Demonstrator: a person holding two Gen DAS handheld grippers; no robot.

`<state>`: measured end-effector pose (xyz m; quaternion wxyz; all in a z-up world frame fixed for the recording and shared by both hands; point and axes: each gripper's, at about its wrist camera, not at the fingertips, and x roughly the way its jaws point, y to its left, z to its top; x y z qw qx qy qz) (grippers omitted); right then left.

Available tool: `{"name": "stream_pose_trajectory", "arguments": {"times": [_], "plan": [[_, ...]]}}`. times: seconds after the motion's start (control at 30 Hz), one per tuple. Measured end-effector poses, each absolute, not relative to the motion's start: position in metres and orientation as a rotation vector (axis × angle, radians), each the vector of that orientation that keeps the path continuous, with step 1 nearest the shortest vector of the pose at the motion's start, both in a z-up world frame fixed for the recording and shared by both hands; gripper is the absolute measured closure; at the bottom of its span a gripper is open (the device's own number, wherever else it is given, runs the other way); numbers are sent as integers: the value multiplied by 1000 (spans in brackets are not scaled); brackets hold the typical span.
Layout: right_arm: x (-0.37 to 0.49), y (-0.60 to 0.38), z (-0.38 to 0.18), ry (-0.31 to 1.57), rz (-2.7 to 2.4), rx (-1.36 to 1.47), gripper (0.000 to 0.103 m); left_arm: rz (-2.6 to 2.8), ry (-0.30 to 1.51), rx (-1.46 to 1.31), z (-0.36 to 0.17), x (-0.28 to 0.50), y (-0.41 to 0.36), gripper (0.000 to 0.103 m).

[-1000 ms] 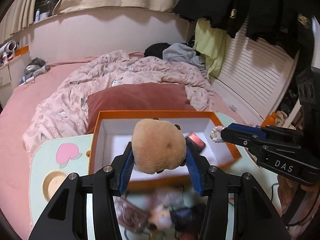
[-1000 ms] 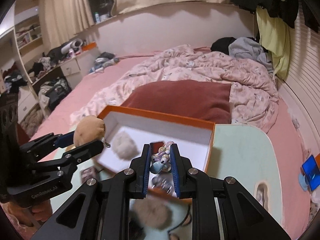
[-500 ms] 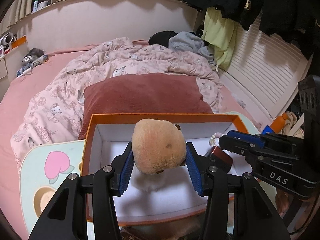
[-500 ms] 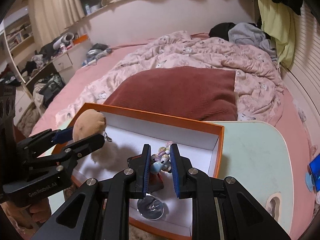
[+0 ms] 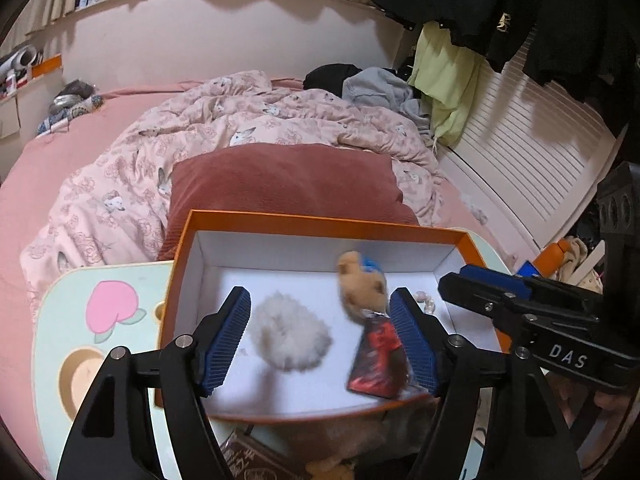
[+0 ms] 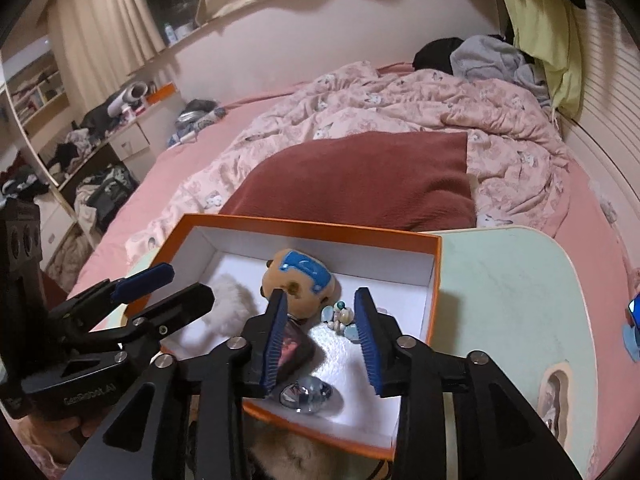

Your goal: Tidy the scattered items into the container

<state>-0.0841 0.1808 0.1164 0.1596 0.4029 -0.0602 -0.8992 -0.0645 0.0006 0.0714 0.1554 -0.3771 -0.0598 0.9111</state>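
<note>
Under box point(image 6: 434, 276) front edge, half-hidden plush point(image 6: 296, 456)

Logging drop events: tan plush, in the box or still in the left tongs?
In the box. The tan plush lies inside the orange box beside the white pom-pom; the left tongs are open and empty.

An orange box point(image 6: 435, 280) with a white inside is seen at lower centre. Inside are laid a tan plush point(image 6: 300, 284) with a blue patch, a white fluffy ball point(image 5: 290, 334), a beaded charm point(image 6: 341, 316), a dark red packet point(image 5: 378, 360) and what may be a clear gem point(image 6: 306, 394).
</note>
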Motion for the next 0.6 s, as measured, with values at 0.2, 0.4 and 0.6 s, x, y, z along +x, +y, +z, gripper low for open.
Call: {"name": "stream_pose_trajectory", "arguments": {"times": [0.2, 0.4, 0.6], "plan": [[-53, 183, 128, -164, -2586, 1109, 59, 2605, -153, -1076, 78, -36, 1, 30], [-7, 181, 125, -56, -2612, 1106, 51, 2583, -99, -1096, 72, 11, 3, 30], [38, 183, 88, 11, -2581, 1226, 48, 2540, -96, -1170, 54, 58, 0, 30]]}}
